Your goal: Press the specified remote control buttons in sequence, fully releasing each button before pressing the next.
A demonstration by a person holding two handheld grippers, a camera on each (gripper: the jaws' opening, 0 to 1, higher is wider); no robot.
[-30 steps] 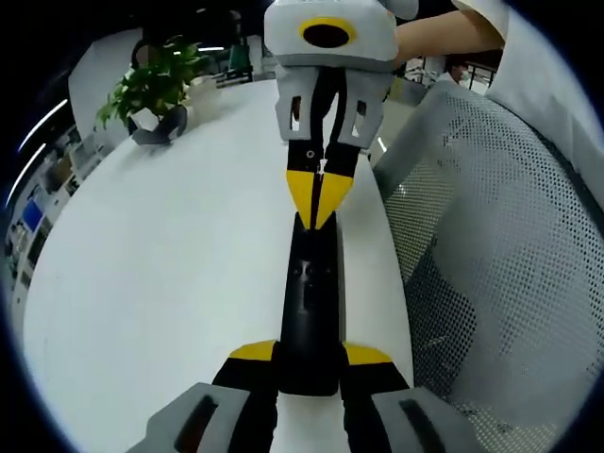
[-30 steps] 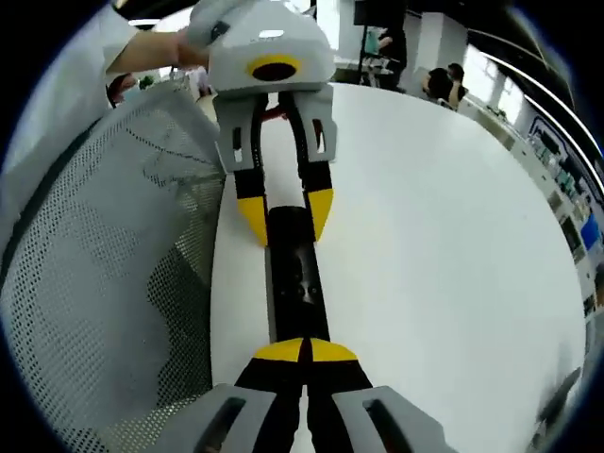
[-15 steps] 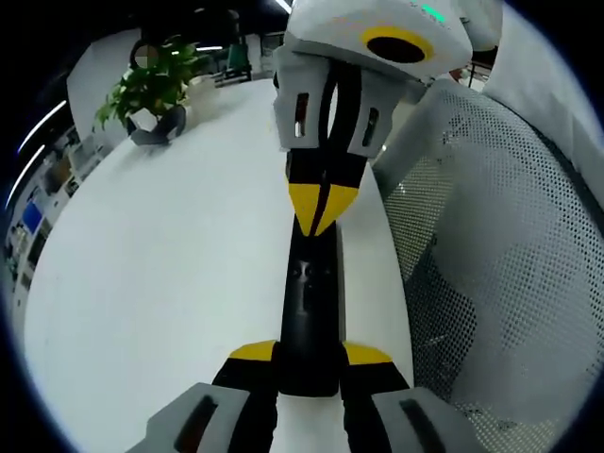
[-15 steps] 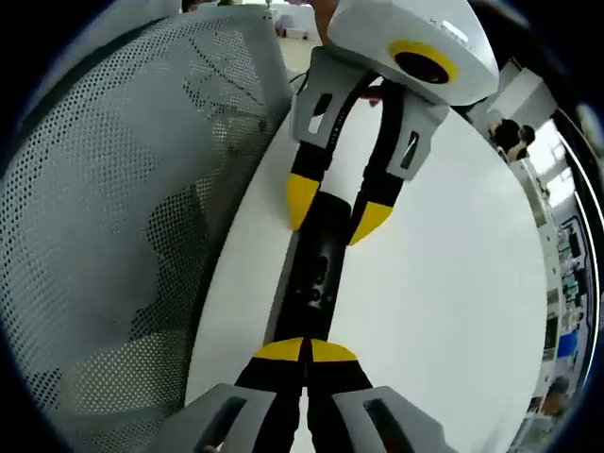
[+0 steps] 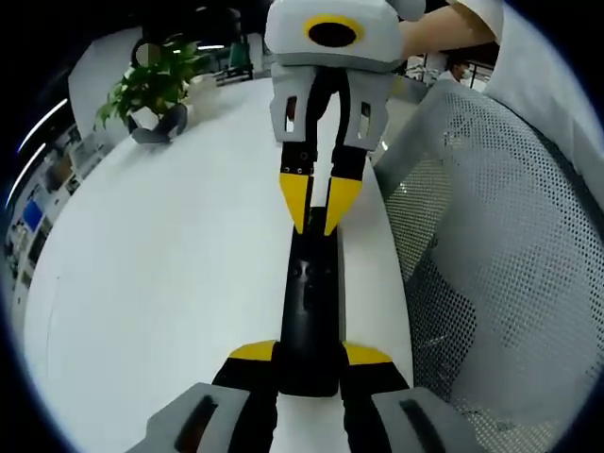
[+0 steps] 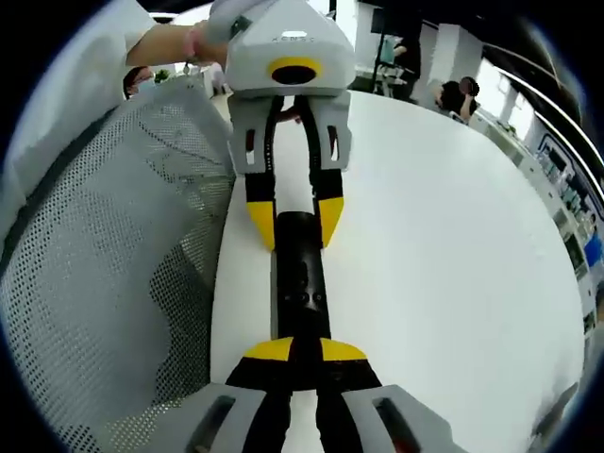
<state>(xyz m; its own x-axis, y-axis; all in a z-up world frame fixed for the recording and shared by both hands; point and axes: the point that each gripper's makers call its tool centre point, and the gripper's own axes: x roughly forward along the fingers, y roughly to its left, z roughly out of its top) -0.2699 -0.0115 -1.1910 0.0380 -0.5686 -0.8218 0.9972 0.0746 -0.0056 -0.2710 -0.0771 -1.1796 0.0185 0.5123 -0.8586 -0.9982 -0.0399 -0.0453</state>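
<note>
Your left gripper pinches remote at near end; right gripper slightly parted over it. Button labels unreadable. White table.

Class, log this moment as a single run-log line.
left gripper: shut on remote | right gripper: jaws slightly apart over remote's far end | table: white

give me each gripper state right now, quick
left gripper: shut on the long black remote control, clamping its near end.
right gripper: slightly open, yellow tips over the remote's other end.
</note>
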